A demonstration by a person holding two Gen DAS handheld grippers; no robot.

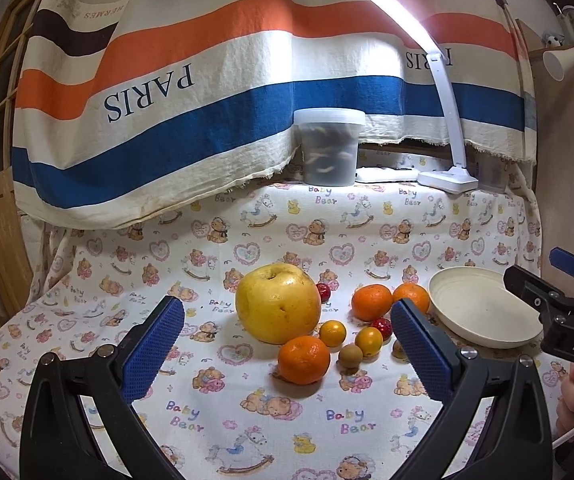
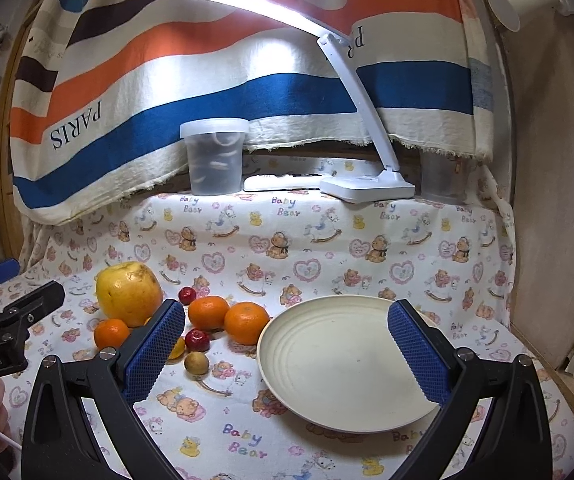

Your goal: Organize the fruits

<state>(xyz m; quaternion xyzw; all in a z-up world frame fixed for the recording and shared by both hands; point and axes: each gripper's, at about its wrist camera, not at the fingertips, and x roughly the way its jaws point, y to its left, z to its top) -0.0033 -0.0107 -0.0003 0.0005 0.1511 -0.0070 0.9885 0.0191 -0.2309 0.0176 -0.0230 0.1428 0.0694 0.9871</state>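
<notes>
Printed tablecloth [image 2: 327, 236]: fruits [image 1: 279, 304] beside plate [image 2: 347, 360] (bare).

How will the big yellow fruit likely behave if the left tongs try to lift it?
The big yellow fruit dwarfs the oranges, so it is probably heavy. Its rounded, glossy skin may slip or roll. The open left tongs look barely wider than it.

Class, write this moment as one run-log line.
left gripper: open, empty | right gripper: open, above plate | plate: empty | large yellow fruit, oranges, small fruits: on cloth | stage: nothing moved yet
</notes>
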